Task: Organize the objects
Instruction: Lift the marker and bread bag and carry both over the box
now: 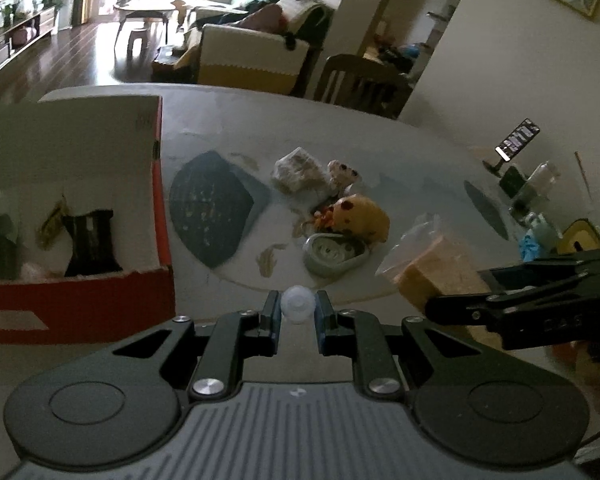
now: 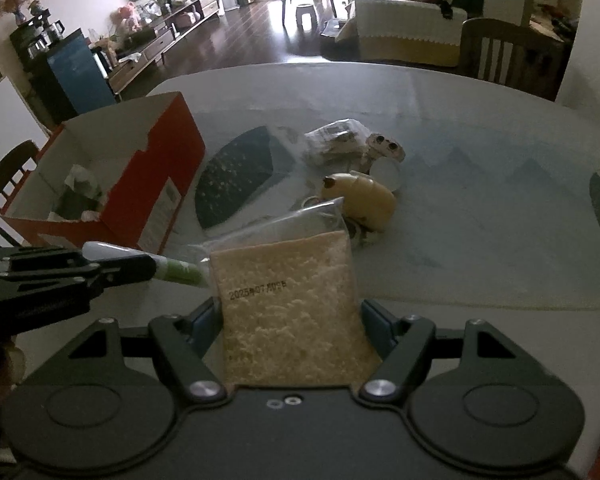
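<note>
Tabletop [image 2: 480, 216]: held packet [image 2: 288, 300] stamped "2025".

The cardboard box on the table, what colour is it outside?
Red-orange outside, white inside; the box shows best in the right wrist view.

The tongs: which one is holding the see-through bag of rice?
The right tongs hold the rice bag, date stamped on it. The left tongs pinch a small white tube instead.
</note>
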Demonstrator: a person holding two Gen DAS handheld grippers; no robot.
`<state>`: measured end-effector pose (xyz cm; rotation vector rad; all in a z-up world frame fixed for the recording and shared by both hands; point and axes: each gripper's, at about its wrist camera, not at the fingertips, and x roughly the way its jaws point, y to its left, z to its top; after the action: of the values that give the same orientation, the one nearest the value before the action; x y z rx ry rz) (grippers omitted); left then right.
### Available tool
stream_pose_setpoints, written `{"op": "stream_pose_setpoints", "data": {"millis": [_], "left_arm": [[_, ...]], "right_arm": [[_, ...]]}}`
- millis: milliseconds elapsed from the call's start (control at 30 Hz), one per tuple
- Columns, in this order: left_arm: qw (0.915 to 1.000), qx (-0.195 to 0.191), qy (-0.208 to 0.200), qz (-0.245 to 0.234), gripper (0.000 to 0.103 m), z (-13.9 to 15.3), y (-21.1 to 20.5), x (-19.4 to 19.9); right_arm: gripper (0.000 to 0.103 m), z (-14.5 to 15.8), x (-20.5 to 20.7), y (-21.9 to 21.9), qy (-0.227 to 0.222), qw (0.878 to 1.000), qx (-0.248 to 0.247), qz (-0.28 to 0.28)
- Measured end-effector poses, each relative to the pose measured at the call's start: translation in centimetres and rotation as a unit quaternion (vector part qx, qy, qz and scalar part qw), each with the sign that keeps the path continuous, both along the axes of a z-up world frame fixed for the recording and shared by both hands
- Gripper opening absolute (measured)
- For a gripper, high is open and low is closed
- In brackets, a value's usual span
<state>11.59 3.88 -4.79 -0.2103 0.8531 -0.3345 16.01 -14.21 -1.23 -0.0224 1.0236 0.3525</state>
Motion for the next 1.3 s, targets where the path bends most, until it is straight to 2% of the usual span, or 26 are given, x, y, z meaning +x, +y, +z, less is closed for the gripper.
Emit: {"op": "stream_pose_setpoints", "data": {"millis": [367,667,833,1067,1300], "left_arm": [[0.998,-0.016,-0.06,-0.016,0.016,5.0,3.7,0.1],[0.9929,-0.001,-0.115,0.03,0.016,8.4,9.3,1.1],[0.9906,-0.001,-0.118,0.069,0.016,8.4,13.0,2.2],[0.9872,0.014,-0.102,0.122,0.016,6.7,17.7,4.0],[0.9829,0.023,-0.097,0.155,0.016,4.9,21.2,5.8]], "right_arm": [[0.074,3.5,0.6,3.9,-0.04,0.999,-0.007,0.005],[0.074,5.6,2.2,10.5,-0.075,0.995,-0.015,0.062],[0.074,5.4,3.7,14.9,-0.075,0.993,-0.015,0.093],[0.074,3.9,5.8,20.3,-0.068,0.99,-0.035,0.121],[0.074,1.0,8.3,24.4,-0.048,0.988,-0.057,0.132]]}}
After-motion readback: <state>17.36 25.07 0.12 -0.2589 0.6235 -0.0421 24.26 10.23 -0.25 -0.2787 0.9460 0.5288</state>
